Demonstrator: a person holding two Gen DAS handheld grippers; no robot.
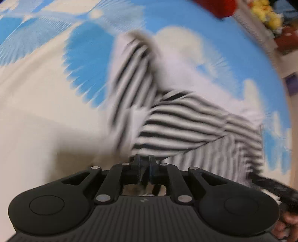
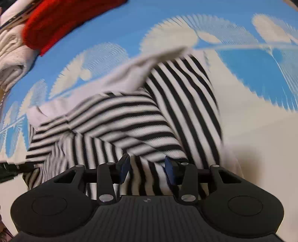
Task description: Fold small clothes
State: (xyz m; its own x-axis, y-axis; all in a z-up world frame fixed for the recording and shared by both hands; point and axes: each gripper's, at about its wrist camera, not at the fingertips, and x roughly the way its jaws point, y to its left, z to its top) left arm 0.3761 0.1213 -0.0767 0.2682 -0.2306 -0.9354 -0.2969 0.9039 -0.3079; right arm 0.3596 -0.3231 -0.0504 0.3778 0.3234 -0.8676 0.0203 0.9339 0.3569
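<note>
Right wrist view shows the right gripper (image 2: 146,165) spread over the striped garment (image 2: 130,119), which runs toward twelve o'clock, while the left gripper (image 1: 144,163) pinches its hem.

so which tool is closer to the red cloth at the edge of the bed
Cannot tell for sure. The left tool, shut on the striped shirt, sees the red cloth far off; the open right tool sees it upper left, also far.

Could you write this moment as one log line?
left fingers: shut on shirt | right fingers: open over shirt | surface: sheet
</note>
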